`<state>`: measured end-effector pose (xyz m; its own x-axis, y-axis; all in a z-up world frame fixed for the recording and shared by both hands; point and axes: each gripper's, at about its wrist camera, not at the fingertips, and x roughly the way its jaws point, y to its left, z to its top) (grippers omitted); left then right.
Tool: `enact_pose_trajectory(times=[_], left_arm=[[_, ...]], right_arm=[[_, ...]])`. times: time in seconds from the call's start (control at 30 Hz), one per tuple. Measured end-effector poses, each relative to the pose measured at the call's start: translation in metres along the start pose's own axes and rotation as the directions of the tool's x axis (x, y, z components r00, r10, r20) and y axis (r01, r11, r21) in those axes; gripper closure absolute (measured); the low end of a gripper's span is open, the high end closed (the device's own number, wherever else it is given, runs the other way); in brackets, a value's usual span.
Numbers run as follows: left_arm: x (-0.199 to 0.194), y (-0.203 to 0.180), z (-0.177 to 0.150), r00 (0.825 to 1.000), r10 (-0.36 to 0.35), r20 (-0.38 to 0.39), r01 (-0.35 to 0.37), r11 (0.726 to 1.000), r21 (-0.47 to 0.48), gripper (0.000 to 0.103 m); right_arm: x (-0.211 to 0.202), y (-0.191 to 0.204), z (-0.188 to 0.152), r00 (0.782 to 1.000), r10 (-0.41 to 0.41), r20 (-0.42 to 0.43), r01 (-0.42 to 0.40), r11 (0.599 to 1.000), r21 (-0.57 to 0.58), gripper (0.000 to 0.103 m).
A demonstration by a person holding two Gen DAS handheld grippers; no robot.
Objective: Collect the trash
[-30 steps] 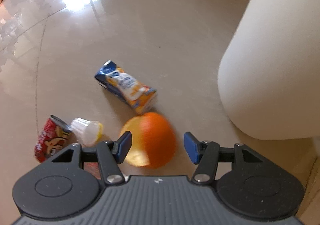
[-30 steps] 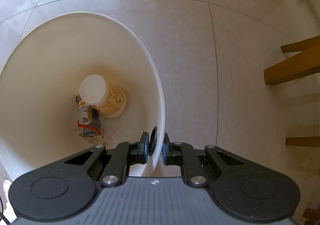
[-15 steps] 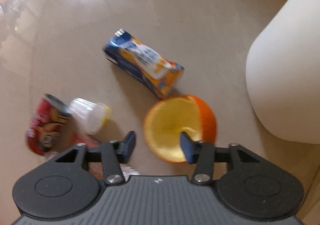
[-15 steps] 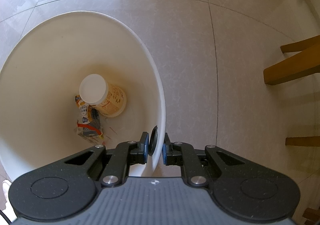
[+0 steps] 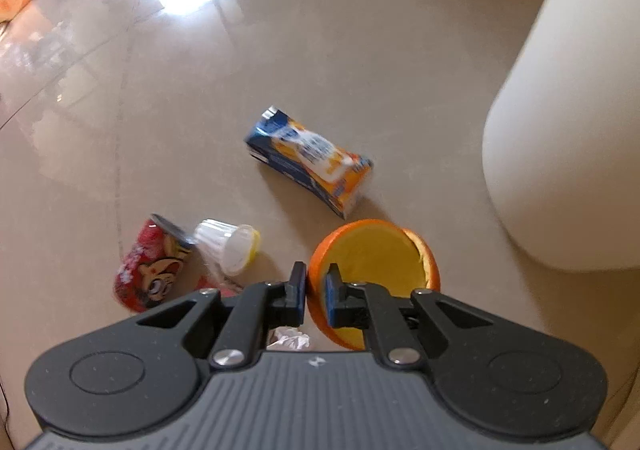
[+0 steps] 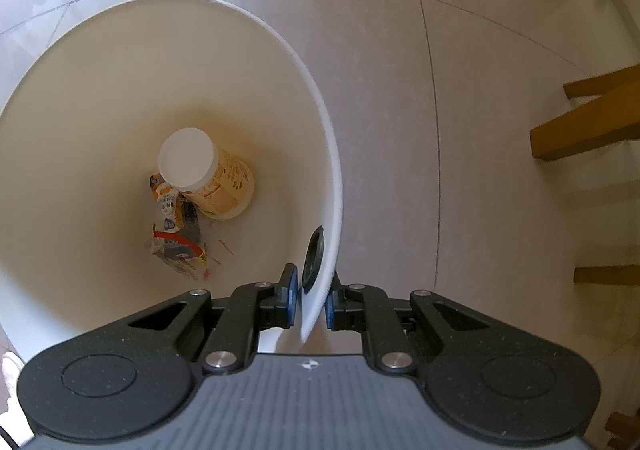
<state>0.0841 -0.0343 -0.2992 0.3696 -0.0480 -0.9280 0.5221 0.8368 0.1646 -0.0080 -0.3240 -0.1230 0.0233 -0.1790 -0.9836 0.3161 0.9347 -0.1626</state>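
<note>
Left wrist view: the left gripper (image 5: 316,292) has just closed, pinching the orange peel half (image 5: 374,270) by its rim, near the white bin (image 5: 560,153); next, lift it binward.

Right wrist view: the right gripper (image 6: 312,300) clamps the bin rim (image 6: 326,250), steadying it.

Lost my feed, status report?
Left gripper shut on peel. Right gripper shut on bin rim. Carton, can, cup on floor, not blocking.
</note>
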Motion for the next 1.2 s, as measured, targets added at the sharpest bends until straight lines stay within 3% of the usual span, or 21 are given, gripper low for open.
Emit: enact_pose_trajectory(times=[0.1,0.17,0.2,0.23,0.27,0.3,0.4,0.5,0.67,0.8,0.97,1.1,1.17,1.2], left_arm=[[-0.011,-0.009,0.002,1.0,0.004,0.0,-0.004,0.999,0.043,0.095],[-0.022,0.011,0.003,0.997,-0.061,0.051,0.067,0.99,-0.125,0.095],[-0.015,0.007,0.001,1.0,-0.008,0.021,0.011,0.993,-0.117,0.093],[-0.008,-0.011,-0.001,0.996,0.085,-0.001,-0.085,0.996,0.032,0.095],[-0.005,-0.024,-0.004,0.993,0.121,0.009,-0.121,0.981,0.153,0.094],[-0.005,-0.029,-0.004,0.995,0.1,0.009,-0.1,0.977,0.188,0.095],[-0.01,-0.011,0.004,1.0,-0.008,-0.003,0.009,1.0,0.013,0.096],[-0.019,-0.012,0.013,1.0,0.02,0.013,-0.02,1.0,0.02,0.096],[-0.057,-0.016,0.029,1.0,-0.023,0.018,0.022,0.999,0.046,0.096],[-0.113,-0.015,0.053,0.996,-0.091,0.004,0.091,0.996,0.021,0.096],[-0.188,-0.033,0.091,0.985,-0.155,0.07,0.146,0.983,0.115,0.096],[-0.221,-0.056,0.119,0.968,-0.216,0.125,0.191,0.964,0.186,0.094],[-0.223,-0.064,0.128,0.958,-0.249,0.144,0.219,0.955,0.2,0.089],[-0.222,-0.069,0.132,0.952,-0.272,0.139,0.241,0.949,0.202,0.081]], right_arm=[[0.0,-0.003,0.001,1.0,0.009,-0.002,-0.009,1.0,0.018,0.089],[-0.001,-0.003,0.0,1.0,0.008,-0.002,-0.008,1.0,0.017,0.089],[-0.001,-0.004,0.0,1.0,0.009,-0.001,-0.009,1.0,0.016,0.089],[-0.001,-0.004,-0.001,1.0,0.009,0.004,-0.01,1.0,0.012,0.089],[-0.001,-0.005,-0.001,1.0,0.009,0.005,-0.009,1.0,0.013,0.089],[-0.001,-0.004,-0.001,1.0,0.007,0.003,-0.007,1.0,0.017,0.089],[-0.002,-0.004,-0.001,1.0,0.004,0.002,-0.004,1.0,0.018,0.089],[-0.003,-0.004,-0.002,1.0,0.011,0.011,-0.012,1.0,0.024,0.089],[-0.006,-0.005,-0.002,1.0,0.012,0.011,-0.012,0.999,0.036,0.089],[-0.007,-0.01,0.0,1.0,0.025,0.009,-0.025,0.998,0.056,0.09],[-0.01,-0.015,0.0,0.999,0.045,0.018,-0.047,0.995,0.092,0.091],[-0.012,-0.019,0.0,0.998,0.055,0.016,-0.056,0.992,0.109,0.092],[-0.012,-0.02,0.001,0.998,0.059,0.015,-0.06,0.991,0.118,0.092],[-0.012,-0.021,0.001,0.998,0.062,0.013,-0.063,0.99,0.125,0.092]])
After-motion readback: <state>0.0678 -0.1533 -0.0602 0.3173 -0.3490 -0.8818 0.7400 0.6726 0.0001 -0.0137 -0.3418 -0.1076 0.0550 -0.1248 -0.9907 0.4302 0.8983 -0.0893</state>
